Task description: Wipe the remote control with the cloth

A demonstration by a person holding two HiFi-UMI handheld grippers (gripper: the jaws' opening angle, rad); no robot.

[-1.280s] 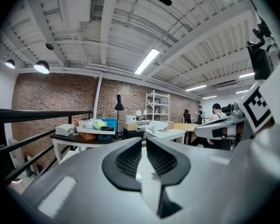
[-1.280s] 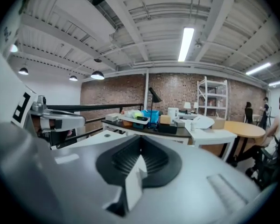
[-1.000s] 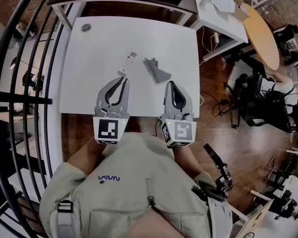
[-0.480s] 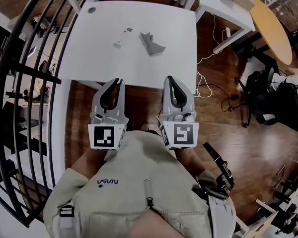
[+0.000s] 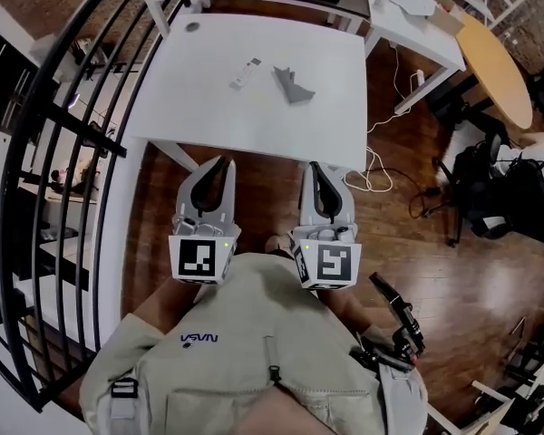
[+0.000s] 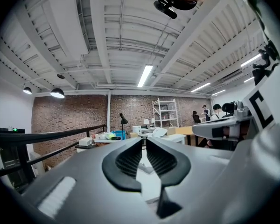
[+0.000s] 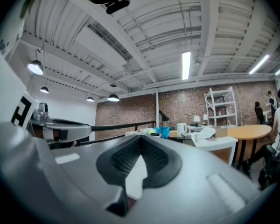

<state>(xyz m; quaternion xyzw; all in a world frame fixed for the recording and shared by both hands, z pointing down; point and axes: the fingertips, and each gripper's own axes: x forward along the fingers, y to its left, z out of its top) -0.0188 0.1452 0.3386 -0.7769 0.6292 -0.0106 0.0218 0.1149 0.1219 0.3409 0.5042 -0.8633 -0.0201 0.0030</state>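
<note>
Head view: remote [image 5: 246,72] lies flat on the far half of the white worktop [image 5: 208,107]. Grey cloth [image 5: 293,85] sits crumpled just beside it on the right, not touching. Left claw [image 5: 220,162] and right claw [image 5: 315,166] are both off the worktop, over the wood floor [image 5: 263,198], close to the person [image 5: 254,333], tips aimed at the near edge.

Left gripper view: jaws together bar a hairline, nothing btwn them.

Right gripper view: jaws fully closed, empty.

Fits either pre-pickup or post-wipe w/ cloth set down; can't tell which. For wiping generally: the cloth's raised peak looks like the easy pinch pt. The remote is slim and light, so it prob skids unless the other claw pins it.
</note>
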